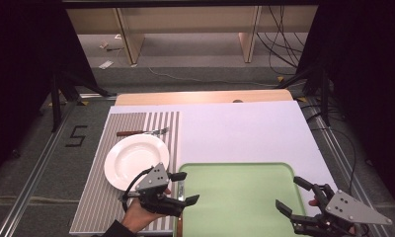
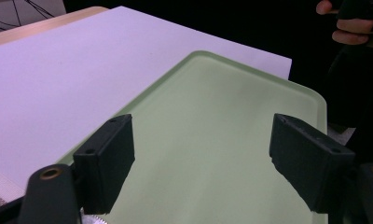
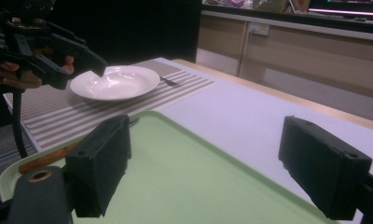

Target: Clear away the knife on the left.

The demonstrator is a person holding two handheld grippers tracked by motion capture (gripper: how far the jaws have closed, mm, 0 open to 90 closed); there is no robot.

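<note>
A: Where is the green tray (image 1: pixel 237 197)?
B: Near edge of the desk (image 1: pixel 245 126), between both tools. The left hand-held gripper (image 1: pixel 184 188) hangs over its left rim, jaws wide, nothing between them.
A: And the right hand-held gripper (image 1: pixel 290 193)?
B: At the tray's right rim, also wide and empty.
A: Anything nearby?
B: A white plate (image 1: pixel 135 159) on the striped mat (image 1: pixel 94 197) just left; a fork (image 1: pixel 142 132) beyond it.

tray (image 1: pixel 235 197) | pale green, bare | flat on white sheet | near edge
</note>
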